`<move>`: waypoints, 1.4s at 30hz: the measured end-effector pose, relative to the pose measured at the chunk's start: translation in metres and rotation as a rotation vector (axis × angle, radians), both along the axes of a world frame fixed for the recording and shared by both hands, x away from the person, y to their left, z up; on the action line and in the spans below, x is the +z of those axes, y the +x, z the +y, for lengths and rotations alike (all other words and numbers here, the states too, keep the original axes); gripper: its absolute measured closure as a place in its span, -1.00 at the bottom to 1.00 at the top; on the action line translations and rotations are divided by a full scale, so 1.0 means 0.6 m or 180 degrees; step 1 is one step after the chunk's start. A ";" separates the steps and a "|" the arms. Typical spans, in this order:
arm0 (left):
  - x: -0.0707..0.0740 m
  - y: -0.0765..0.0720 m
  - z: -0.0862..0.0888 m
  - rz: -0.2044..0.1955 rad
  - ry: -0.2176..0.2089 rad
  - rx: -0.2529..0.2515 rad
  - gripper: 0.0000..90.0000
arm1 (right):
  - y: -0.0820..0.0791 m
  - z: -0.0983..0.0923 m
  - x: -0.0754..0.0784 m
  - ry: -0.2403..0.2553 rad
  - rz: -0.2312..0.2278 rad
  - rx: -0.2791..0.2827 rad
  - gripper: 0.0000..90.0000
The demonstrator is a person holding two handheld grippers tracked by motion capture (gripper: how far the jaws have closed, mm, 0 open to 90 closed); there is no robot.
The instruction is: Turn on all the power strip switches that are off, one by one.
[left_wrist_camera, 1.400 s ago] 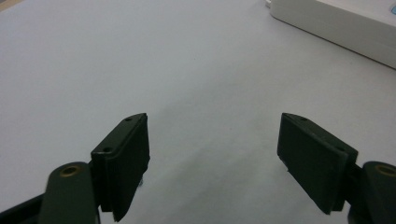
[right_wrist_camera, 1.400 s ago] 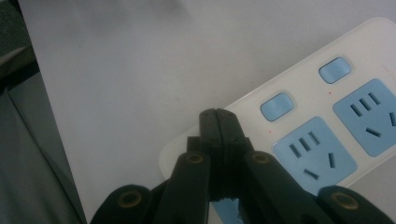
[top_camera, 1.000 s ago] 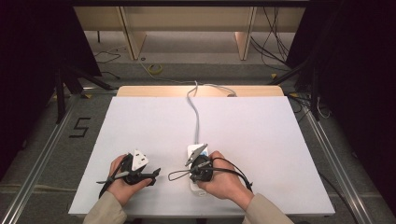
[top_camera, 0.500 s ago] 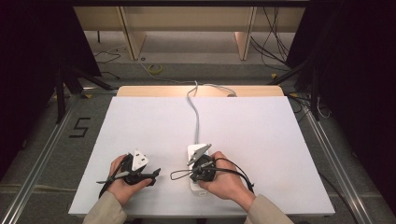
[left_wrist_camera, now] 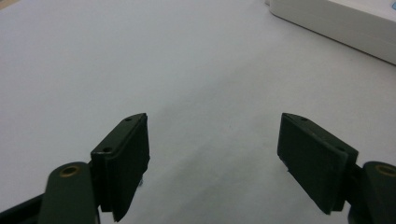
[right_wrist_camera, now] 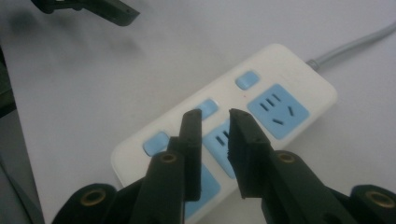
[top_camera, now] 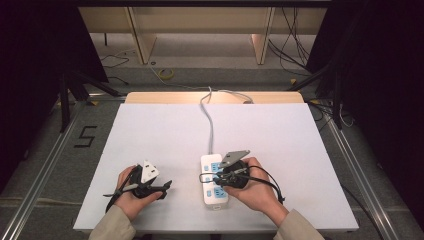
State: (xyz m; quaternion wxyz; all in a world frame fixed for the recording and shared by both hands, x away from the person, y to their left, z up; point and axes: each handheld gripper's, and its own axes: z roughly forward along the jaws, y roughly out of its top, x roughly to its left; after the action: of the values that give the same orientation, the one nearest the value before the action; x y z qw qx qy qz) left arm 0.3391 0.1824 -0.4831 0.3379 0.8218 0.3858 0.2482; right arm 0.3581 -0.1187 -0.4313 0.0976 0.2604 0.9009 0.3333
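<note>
Here we hover the right gripper (right_wrist_camera: pixel 214 114), jaws nearly together and pinching nothing, over the white power strip (top_camera: pixel 214 184) at the table's near edge; we should come down squarely on one blue switch (right_wrist_camera: pixel 207 108). Our left gripper (left_wrist_camera: pixel 215 161) rests spread wide. Beyond, the white tabletop (top_camera: pixel 165 125), the grey cord (top_camera: pixel 210 122), and wooden furniture legs (top_camera: pixel 142 35).

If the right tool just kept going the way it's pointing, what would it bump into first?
Probably the white plastic power strip with blue sockets: the right tool, nearly closed, points down at its middle socket, though the gap between them is hard to judge.
</note>
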 end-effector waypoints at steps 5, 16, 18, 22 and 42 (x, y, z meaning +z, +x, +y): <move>0.000 0.000 -0.001 0.0004 0.0003 0.0004 -0.44 | 0.002 -0.038 -0.006 0.0094 -0.0064 -0.0171 0.48; -0.001 -0.001 -0.001 0.0011 0.0002 0.0005 -0.44 | 0.006 -0.103 -0.020 0.0199 -0.0157 -0.0496 0.24; -0.001 -0.001 -0.001 0.0021 0.0017 -0.0006 -0.44 | 0.005 -0.111 -0.022 0.0220 -0.0168 -0.0542 0.21; -0.001 -0.001 -0.001 0.0019 0.0016 -0.0010 -0.44 | 0.005 -0.122 -0.024 0.0242 -0.0200 -0.0595 0.17; -0.002 -0.004 0.001 0.0034 0.0027 -0.0017 -0.45 | -0.002 -0.190 -0.053 0.0454 -0.0309 -0.0881 -0.06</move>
State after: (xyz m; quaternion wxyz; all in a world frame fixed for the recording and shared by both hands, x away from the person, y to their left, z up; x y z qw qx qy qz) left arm 0.3368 0.1830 -0.4844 0.3330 0.8256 0.3843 0.2445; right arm 0.3570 -0.2330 -0.4628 0.1673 0.3720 0.8246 0.3920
